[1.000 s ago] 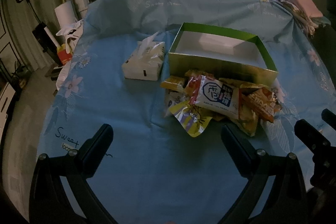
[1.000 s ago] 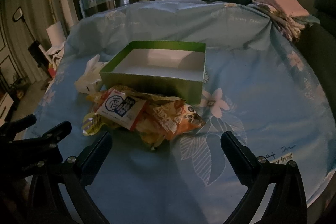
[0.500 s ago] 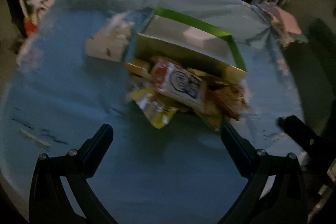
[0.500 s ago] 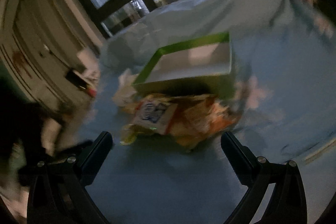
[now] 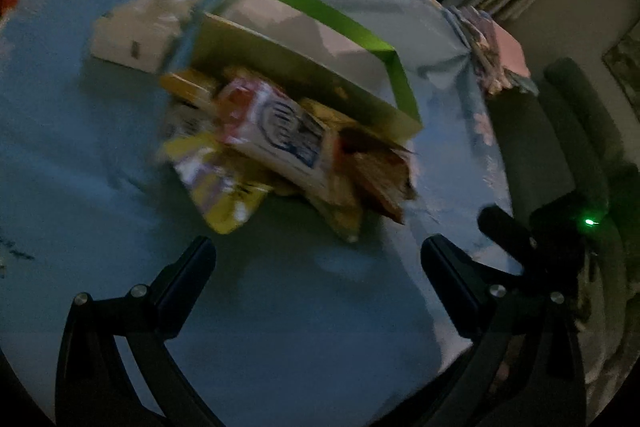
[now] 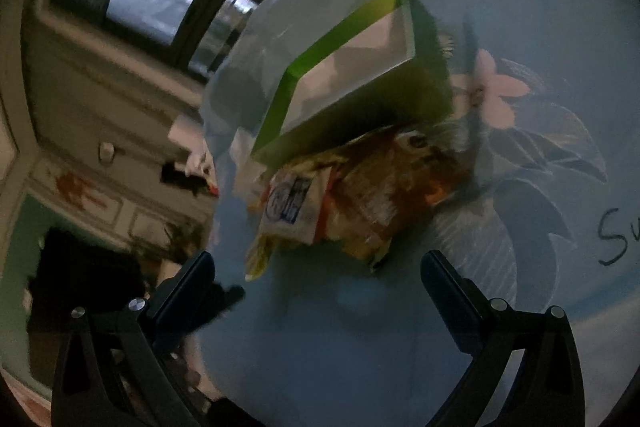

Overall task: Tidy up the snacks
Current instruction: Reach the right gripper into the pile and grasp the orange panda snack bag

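While both grippers, left (image 5: 316,267) & right (image 6: 316,279), gaped empty, snack packets (image 5: 280,151) lay piled near the empty green box (image 5: 320,39); nothing sorted yet.

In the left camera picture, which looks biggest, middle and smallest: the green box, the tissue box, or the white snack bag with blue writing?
1. green box, clearly the largest.
2 and 3. tissue box and white snack bag look about alike; the bag lies nearer the camera and the picture is blurred, so I won't rank them.

Readable text: only a fragment.
Black handwritten "Su" stands on the light-blue flowered tablecloth (image 6: 560,187), far right of the right tongs; the white-and-blue snack packet's (image 6: 294,205) print blurs unreadably.
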